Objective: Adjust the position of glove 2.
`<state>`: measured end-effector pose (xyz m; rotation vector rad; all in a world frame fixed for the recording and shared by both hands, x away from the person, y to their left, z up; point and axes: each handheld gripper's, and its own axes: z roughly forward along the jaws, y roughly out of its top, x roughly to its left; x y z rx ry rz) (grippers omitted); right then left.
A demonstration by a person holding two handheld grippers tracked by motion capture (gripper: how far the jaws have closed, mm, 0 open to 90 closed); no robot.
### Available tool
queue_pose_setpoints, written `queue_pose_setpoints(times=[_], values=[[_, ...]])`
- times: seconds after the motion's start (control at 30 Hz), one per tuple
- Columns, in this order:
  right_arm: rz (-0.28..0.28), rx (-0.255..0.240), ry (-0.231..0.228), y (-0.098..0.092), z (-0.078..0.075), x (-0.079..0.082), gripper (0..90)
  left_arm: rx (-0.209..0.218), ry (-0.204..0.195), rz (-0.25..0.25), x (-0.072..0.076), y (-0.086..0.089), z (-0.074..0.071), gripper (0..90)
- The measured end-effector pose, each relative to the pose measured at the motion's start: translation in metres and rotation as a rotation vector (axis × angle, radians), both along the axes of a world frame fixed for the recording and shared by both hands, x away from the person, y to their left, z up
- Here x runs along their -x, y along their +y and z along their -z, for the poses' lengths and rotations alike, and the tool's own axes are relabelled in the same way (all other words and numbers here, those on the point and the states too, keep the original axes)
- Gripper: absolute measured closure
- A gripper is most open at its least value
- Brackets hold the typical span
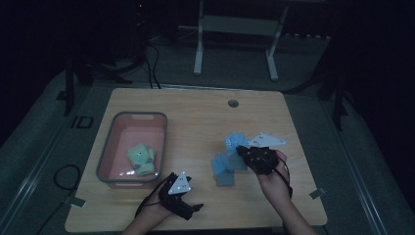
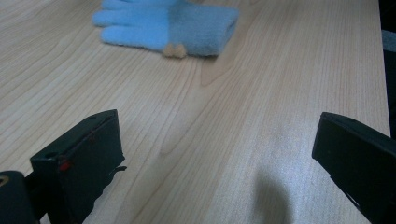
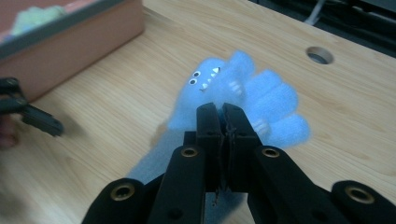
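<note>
Fuzzy blue fleece, a glove with stitched eyes and teeth, hangs pinched in the clenched jaws of the right gripper at the centre of the right gripper view, its cuff hidden behind the black linkage; a second blue glove lies flat on the wood-grain desk at the top of the left gripper view, its fingertips cut off; the left gripper rests with jaws released and spread, grasping nothing; a pink tub at left holds a dim green bundle.
</note>
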<state>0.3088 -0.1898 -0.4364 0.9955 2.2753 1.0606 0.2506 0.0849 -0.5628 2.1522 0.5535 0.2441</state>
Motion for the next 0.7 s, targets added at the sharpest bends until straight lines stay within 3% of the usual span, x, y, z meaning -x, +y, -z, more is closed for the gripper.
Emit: queue_pose_setpoints(times=[0.17,0.33,0.7], values=[[-0.02,-0.01,0.01,0.02,0.004,0.004,86.6,0.0,-0.001,-0.001,0.0,0.0,0.0,2.0],[-0.051,0.022,0.028,0.035,0.014,0.005,86.6,0.0,-0.003,0.003,0.001,0.0,-0.001,2.0],[-0.069,0.071,0.104,0.031,0.038,-0.001,86.6,-0.001,-0.005,0.004,0.001,0.0,0.0,2.0]])
